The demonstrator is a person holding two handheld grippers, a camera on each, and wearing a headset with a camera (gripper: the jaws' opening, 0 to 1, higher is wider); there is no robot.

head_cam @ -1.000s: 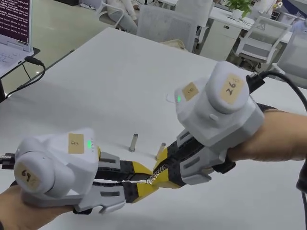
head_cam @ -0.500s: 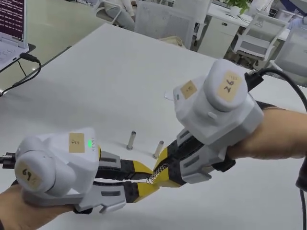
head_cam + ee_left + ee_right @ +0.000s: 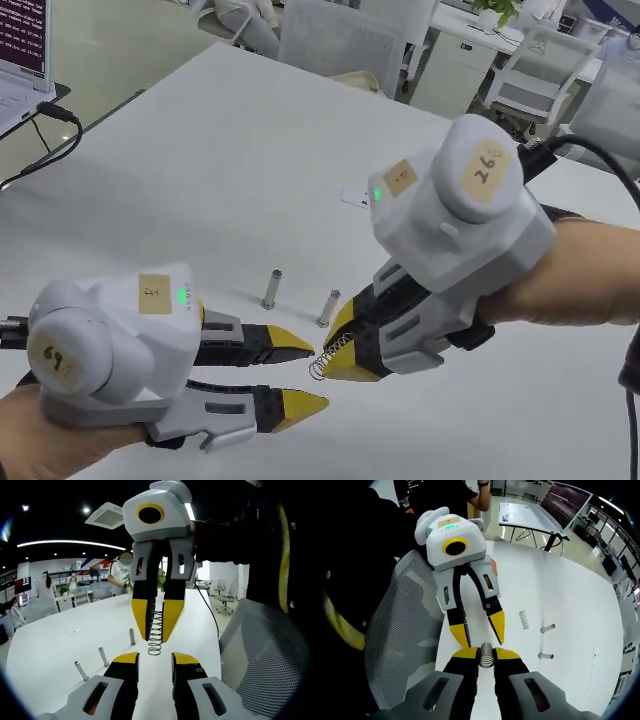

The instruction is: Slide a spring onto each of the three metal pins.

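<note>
My right gripper (image 3: 342,342) is shut on a small steel spring (image 3: 326,358), whose free end sticks out toward my left gripper (image 3: 300,372). The left gripper's jaws stand open on either side of that end, not touching it. In the left gripper view the spring (image 3: 155,625) hangs from the right gripper's yellow fingertips (image 3: 171,614) just above my own open jaws. Two bare metal pins (image 3: 270,290) (image 3: 328,308) stand on the white table behind the grippers; the left gripper view shows three pins (image 3: 132,636) (image 3: 103,656) (image 3: 81,670). A loose spring (image 3: 523,619) lies near the pins.
The white table (image 3: 200,180) stretches far back and left. A laptop (image 3: 20,40) with a black cable (image 3: 50,130) sits off its left edge. Office chairs (image 3: 340,40) stand behind the table, and a grey mesh chair (image 3: 260,655) is close beside me.
My left gripper has opened and let go of the spring's end and drawn slightly back. The right gripper still holds the spring in about the same place.
</note>
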